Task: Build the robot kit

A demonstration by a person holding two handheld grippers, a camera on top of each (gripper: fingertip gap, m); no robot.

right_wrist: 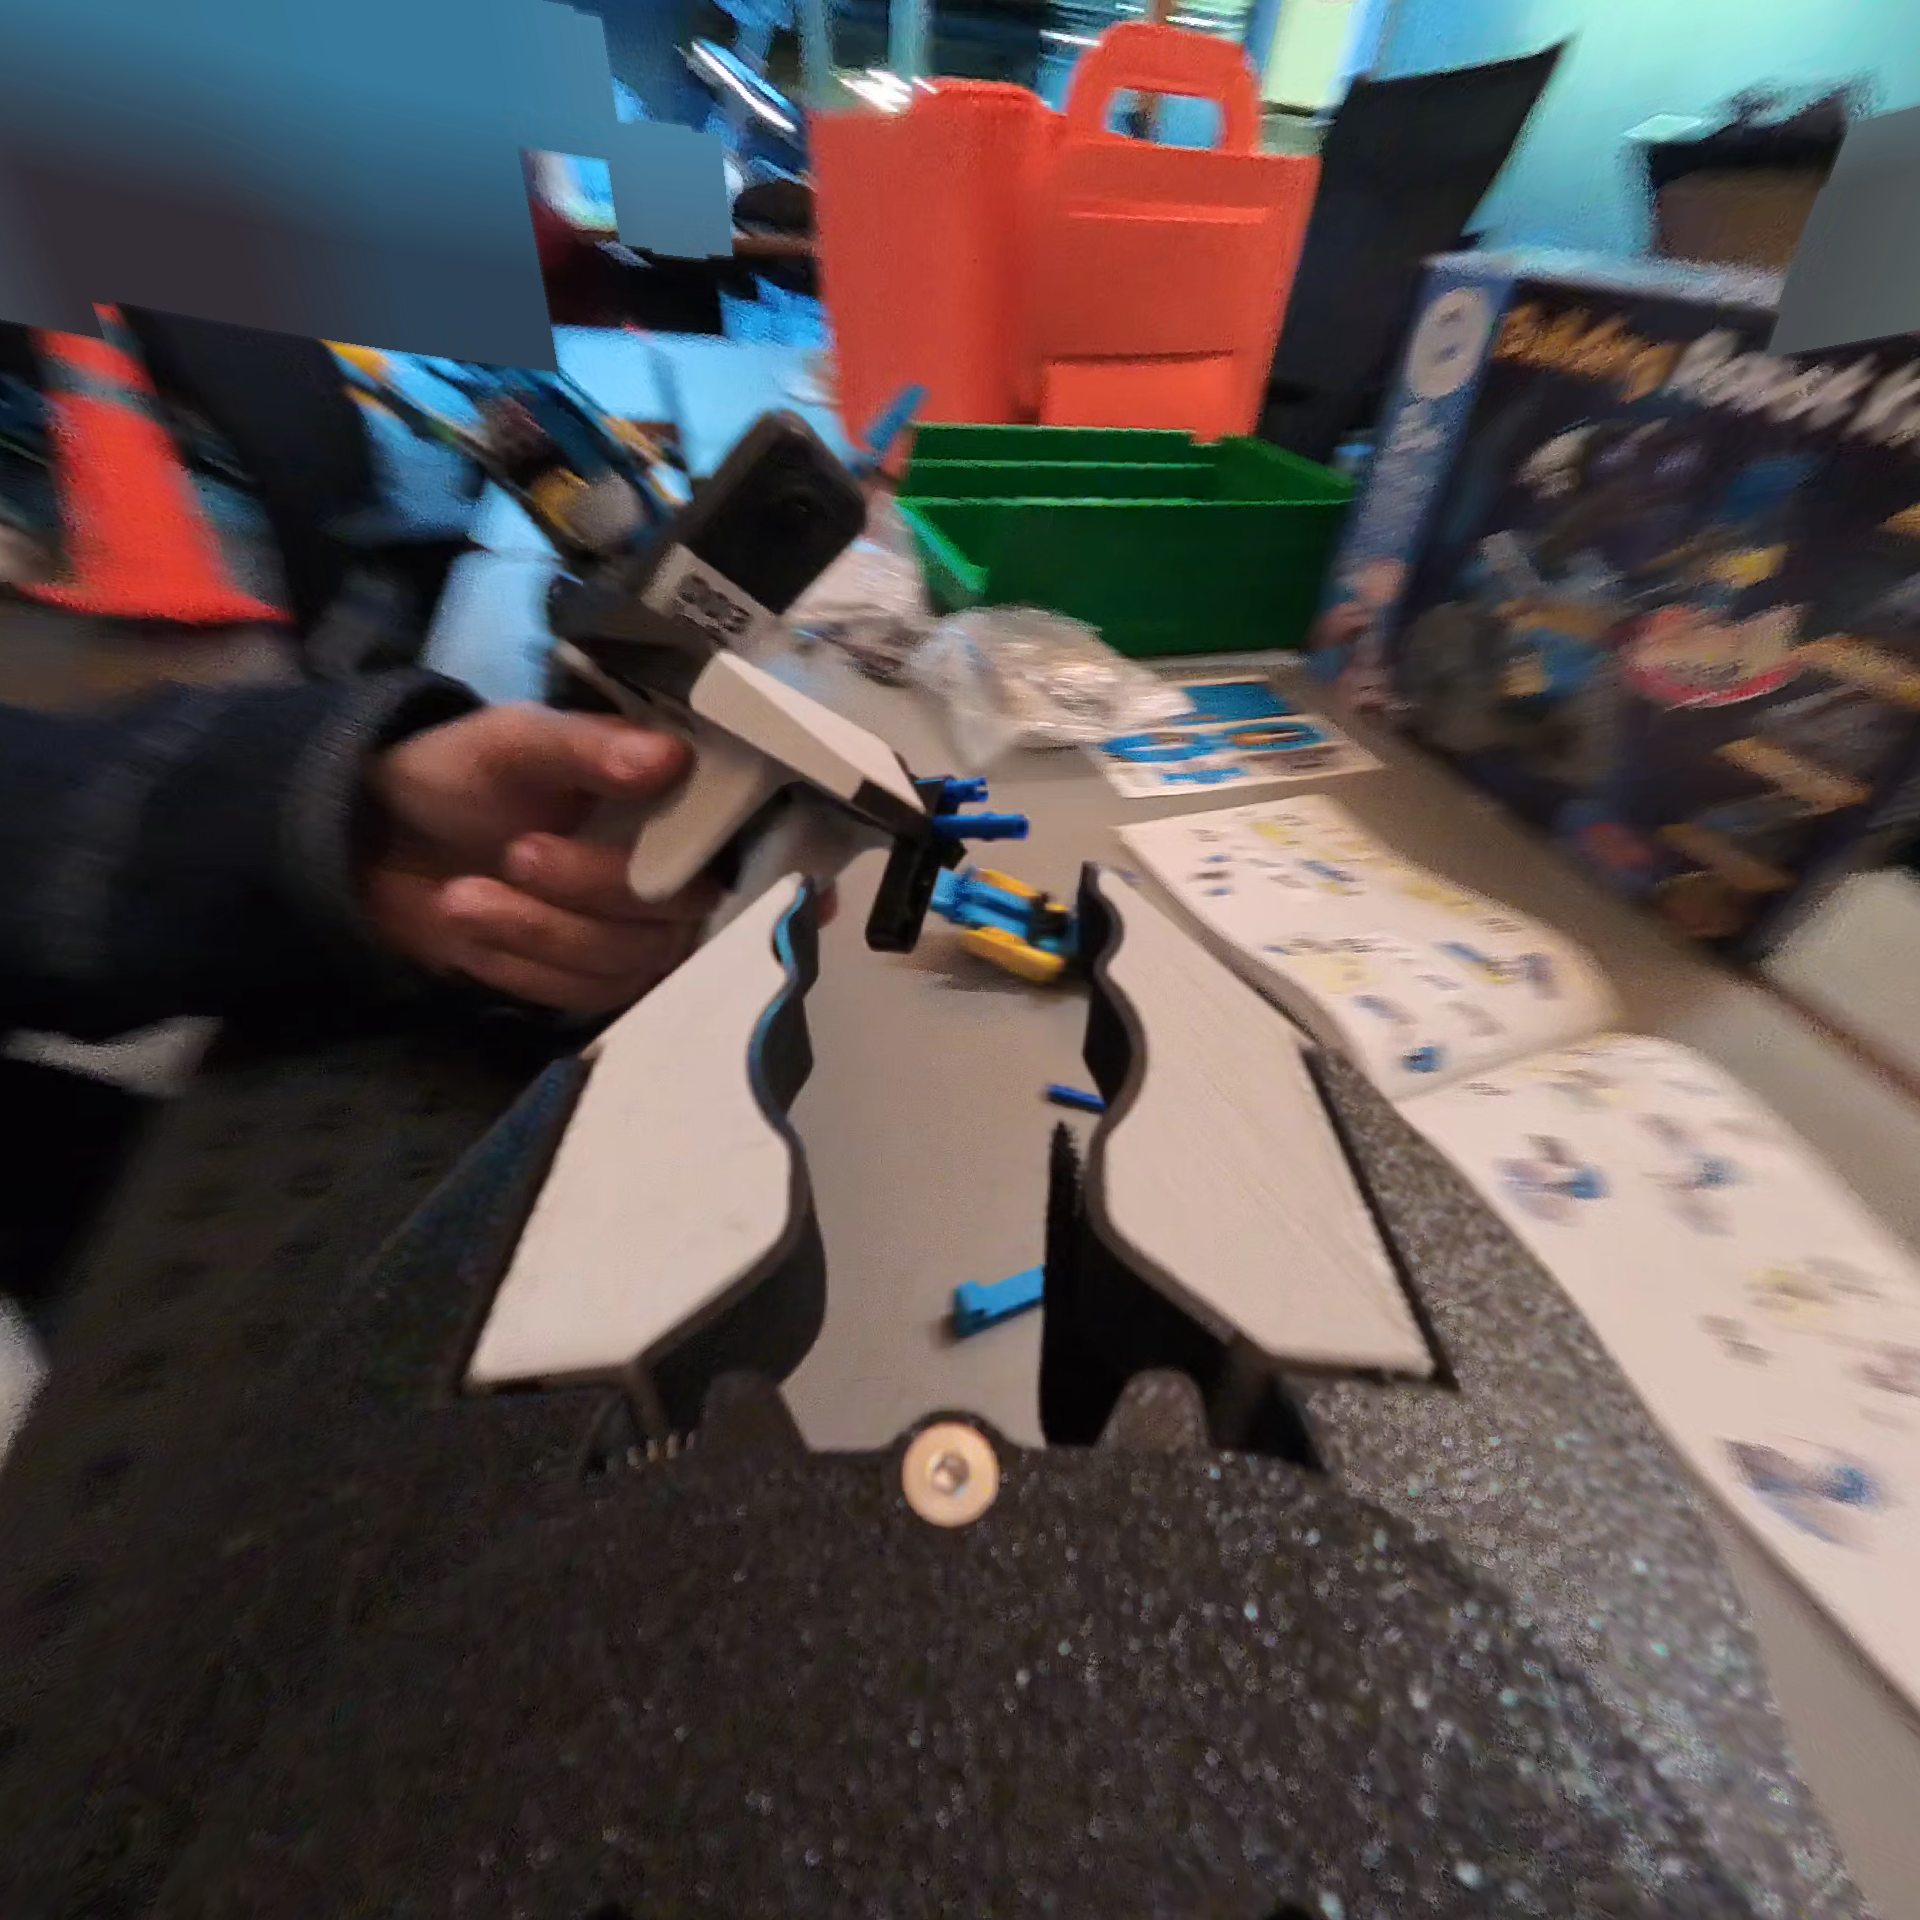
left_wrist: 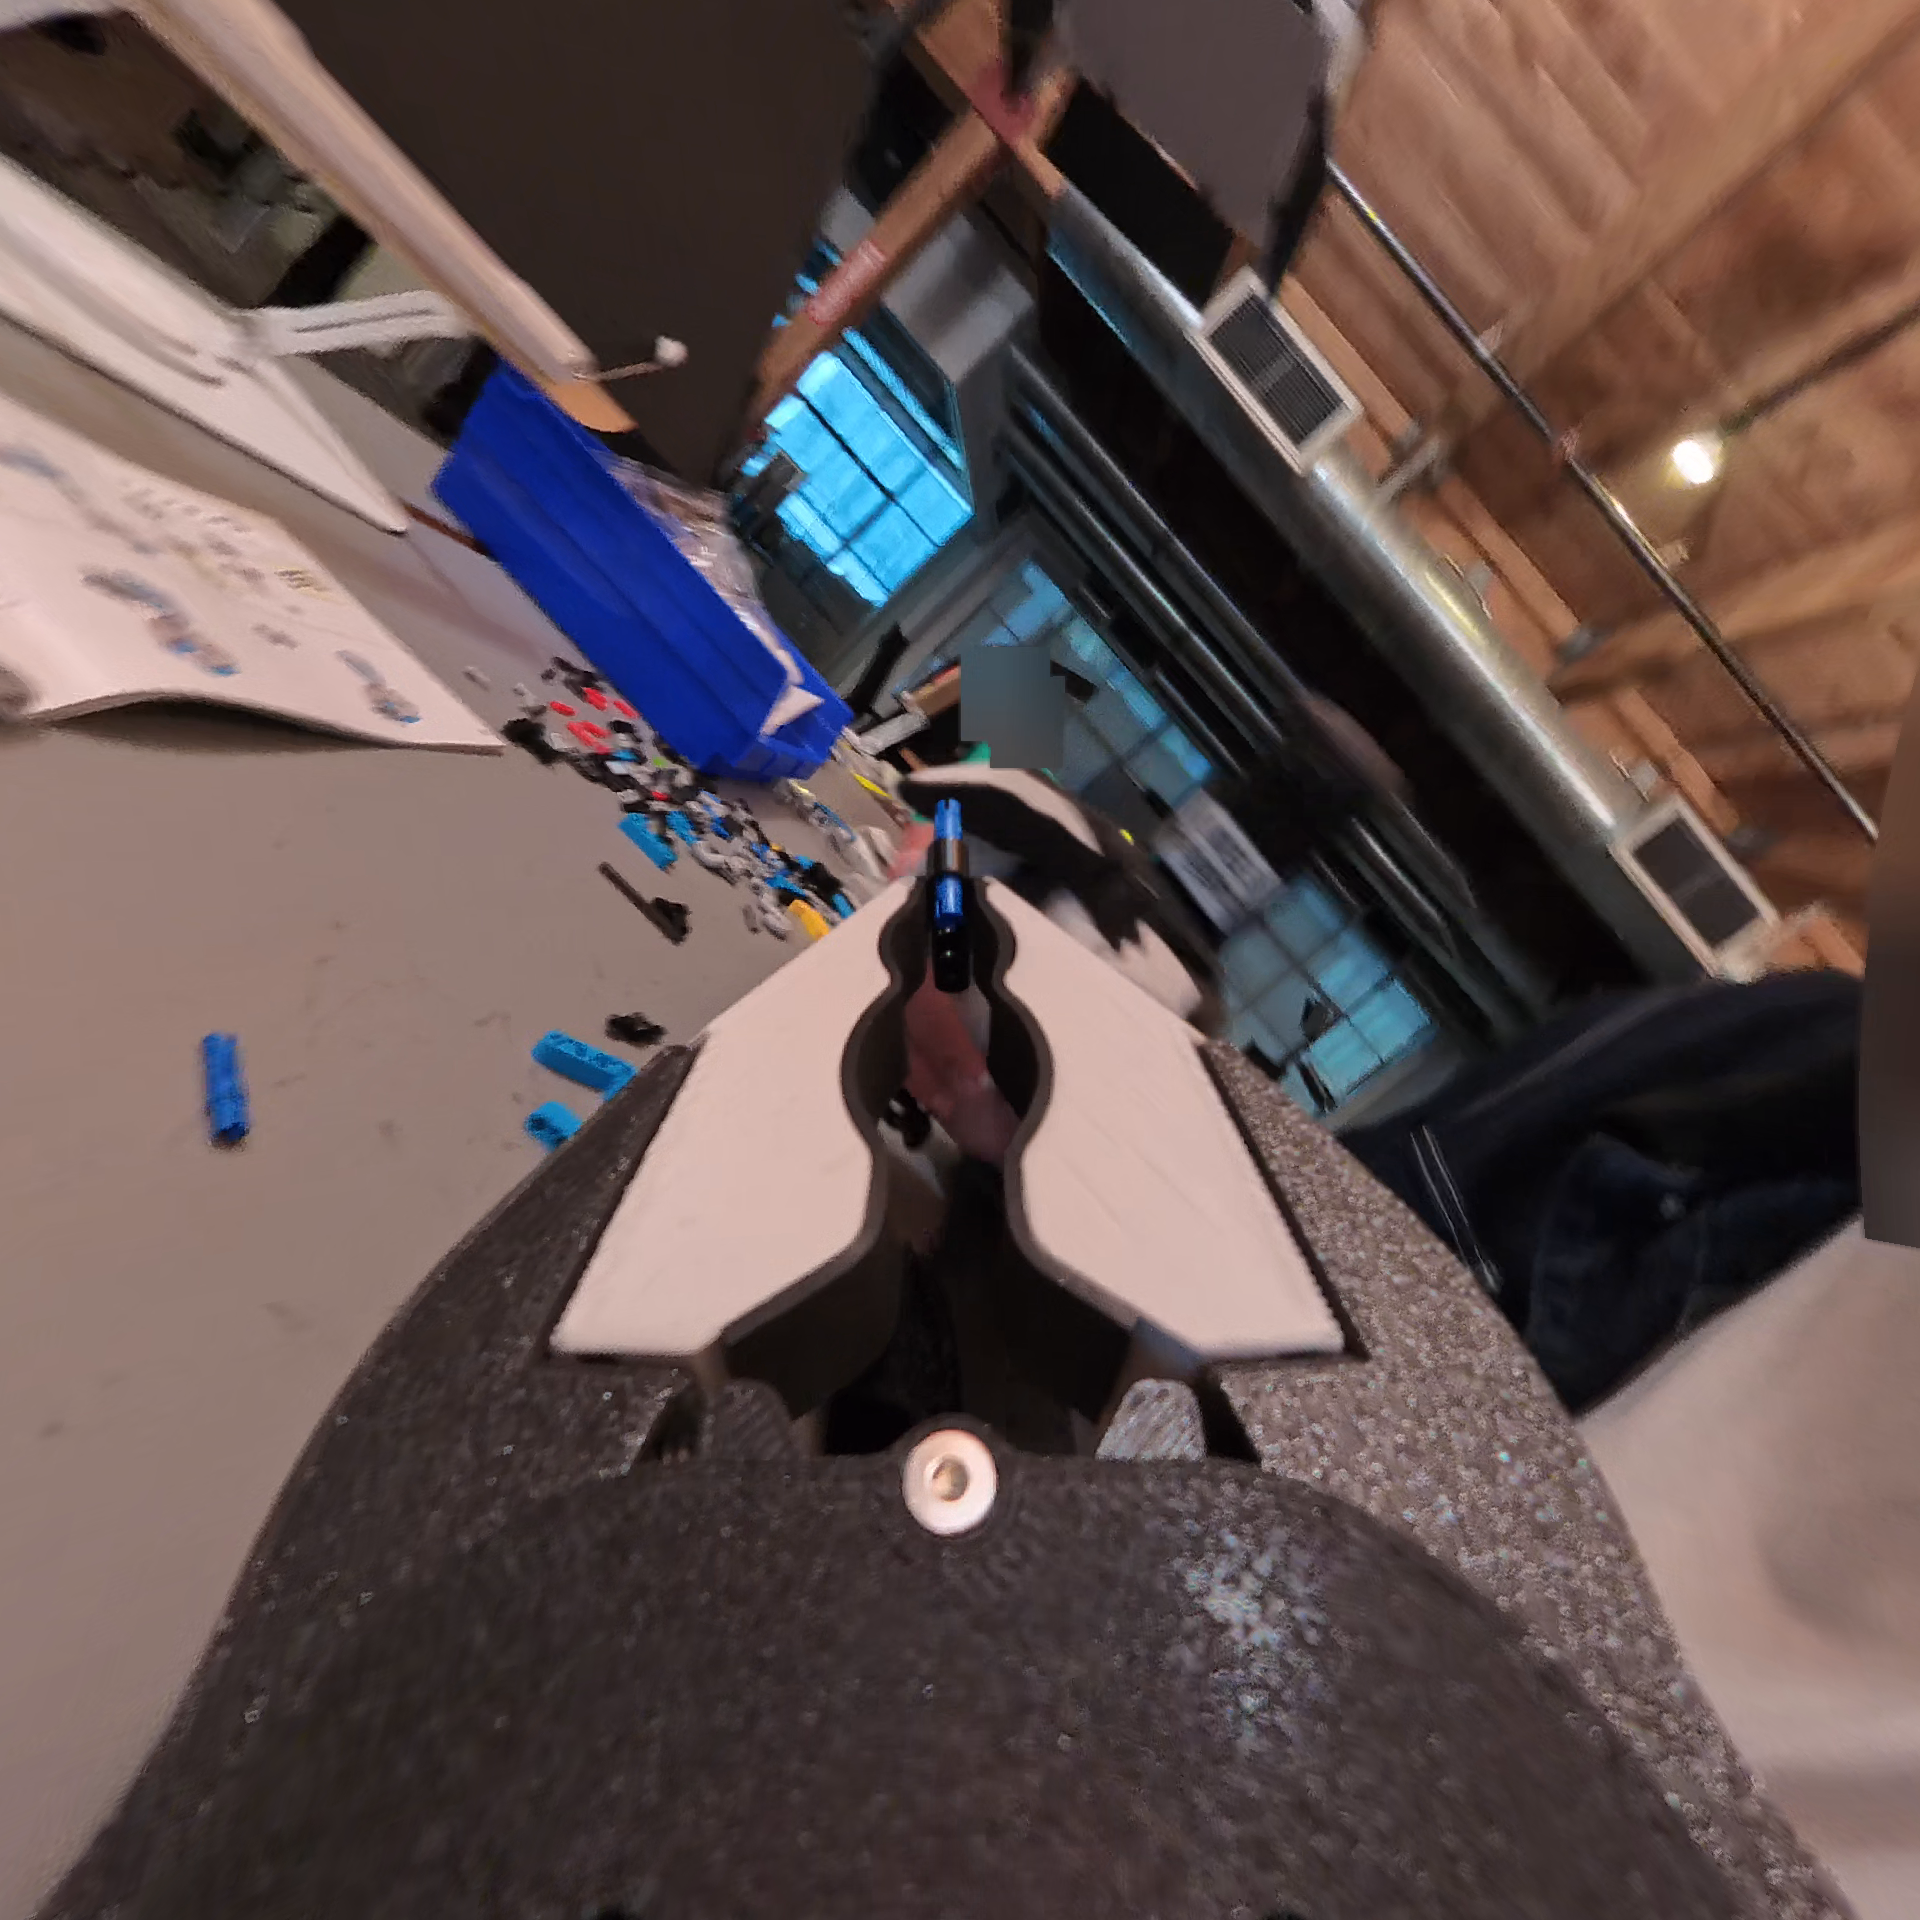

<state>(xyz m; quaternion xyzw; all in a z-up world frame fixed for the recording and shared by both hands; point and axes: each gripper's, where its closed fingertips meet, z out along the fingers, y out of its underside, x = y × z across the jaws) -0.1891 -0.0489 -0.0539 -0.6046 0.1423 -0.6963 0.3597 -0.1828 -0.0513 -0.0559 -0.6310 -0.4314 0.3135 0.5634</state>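
Pinching a small black beam piece (left_wrist: 948, 940) with blue pins in my left gripper (left_wrist: 948, 904); its tips are clamped tight on it, with one blue pin poking out past them. From the right wrist view the same left gripper (right_wrist: 914, 821) sits ahead and left of my right fingers, lifted off the grey table (right_wrist: 925, 1143), a bare hand (right_wrist: 520, 842) in a dark sleeve wrapped on its handle. The black beam (right_wrist: 902, 894) hangs down from its tips and the blue pins (right_wrist: 977, 826) stick out sideways.

Right gripper (right_wrist: 945, 914) is spread wide and holds nothing. Between its fingers on the table lie two loose blue pieces, one (right_wrist: 995, 1299) near the palm and a thinner one (right_wrist: 1075, 1097) against the right finger. Just past the tips sits a small blue-and-yellow brick assembly (right_wrist: 1013, 925). Right of the right finger lies an open instruction booklet (right_wrist: 1351, 935); beyond it stands the printed set box (right_wrist: 1662, 582). Farther ahead are a green bin (right_wrist: 1122, 540) and an orange case (right_wrist: 1060, 249), with a crumpled clear bag (right_wrist: 1039, 665) in front.

Left of my left gripper are a scatter of small loose parts (left_wrist: 675, 800), a lone blue pin (left_wrist: 224, 1086), a blue bin (left_wrist: 634, 592) and another booklet (left_wrist: 187, 613).
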